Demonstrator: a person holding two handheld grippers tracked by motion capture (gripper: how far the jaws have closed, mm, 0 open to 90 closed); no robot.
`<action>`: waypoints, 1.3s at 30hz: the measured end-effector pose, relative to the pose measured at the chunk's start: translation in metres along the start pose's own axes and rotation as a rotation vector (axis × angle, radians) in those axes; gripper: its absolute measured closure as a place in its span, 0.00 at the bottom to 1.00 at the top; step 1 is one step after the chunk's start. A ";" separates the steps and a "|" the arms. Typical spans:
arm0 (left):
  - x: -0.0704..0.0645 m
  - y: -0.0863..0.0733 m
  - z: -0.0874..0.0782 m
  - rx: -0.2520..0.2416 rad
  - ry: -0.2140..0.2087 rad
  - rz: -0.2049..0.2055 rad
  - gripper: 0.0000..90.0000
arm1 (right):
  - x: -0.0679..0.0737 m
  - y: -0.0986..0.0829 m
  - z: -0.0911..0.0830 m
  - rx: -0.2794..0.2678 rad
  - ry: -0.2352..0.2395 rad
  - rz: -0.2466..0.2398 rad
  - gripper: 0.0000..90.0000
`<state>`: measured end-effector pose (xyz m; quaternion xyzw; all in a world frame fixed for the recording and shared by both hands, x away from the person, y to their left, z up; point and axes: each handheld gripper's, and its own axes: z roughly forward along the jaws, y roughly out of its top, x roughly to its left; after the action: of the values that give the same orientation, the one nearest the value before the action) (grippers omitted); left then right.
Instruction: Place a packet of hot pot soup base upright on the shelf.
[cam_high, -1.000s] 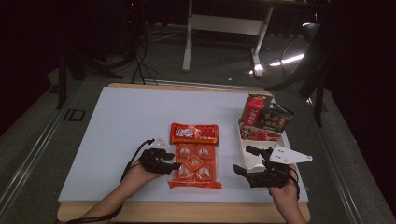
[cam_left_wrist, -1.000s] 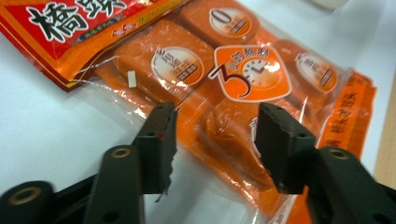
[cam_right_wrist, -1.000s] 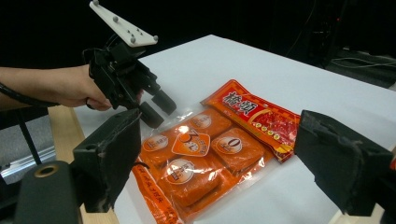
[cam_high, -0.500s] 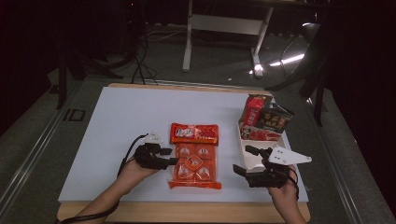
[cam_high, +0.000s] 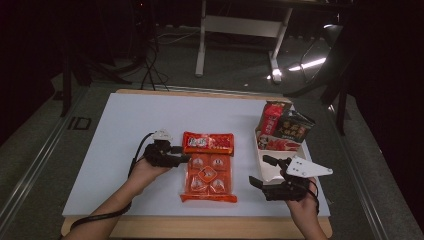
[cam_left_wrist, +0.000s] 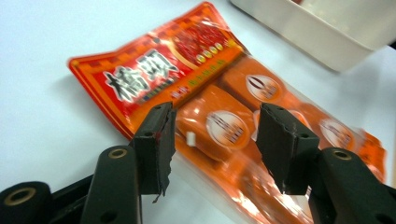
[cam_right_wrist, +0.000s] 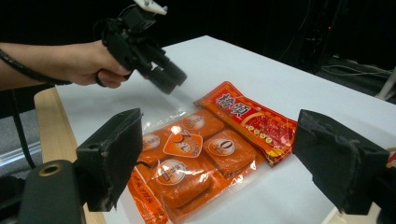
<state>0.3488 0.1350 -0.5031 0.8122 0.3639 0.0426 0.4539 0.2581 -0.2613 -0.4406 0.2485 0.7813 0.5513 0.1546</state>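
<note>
Two hand-held grippers flank one orange snack pack (cam_high: 208, 168) lying flat on the white counter (cam_high: 110, 135). Left hand-held gripper (cam_high: 181, 159): jaws spread, empty, hovering just above the pack's near edge, the pack directly ahead between them. Right hand-held gripper (cam_high: 260, 171): jaws spread wide, empty, the pack well ahead of it, a white tray (cam_high: 260, 155) of other packets just beyond it.

Risk, as a judgement: the glossy film may slip or crumple if pinched at the loose edge, and the blocks inside could shift.

Labelling: large Chinese characters on the red header, not legible with confidence; a "0" shows on the inner wrappers.
</note>
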 end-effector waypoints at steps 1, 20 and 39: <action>0.002 0.001 0.001 -0.003 0.004 0.000 0.52 | 0.000 0.000 0.000 0.000 0.000 0.000 0.18; 0.034 0.004 0.020 -0.007 0.124 0.006 0.49 | 0.001 -0.001 0.002 0.012 -0.003 -0.021 0.17; 0.059 0.006 0.047 0.045 0.116 -0.064 0.46 | 0.002 -0.002 0.002 0.023 0.009 -0.023 0.17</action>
<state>0.4138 0.1374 -0.5416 0.8064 0.4164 0.0670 0.4146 0.2574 -0.2591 -0.4431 0.2386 0.7910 0.5417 0.1546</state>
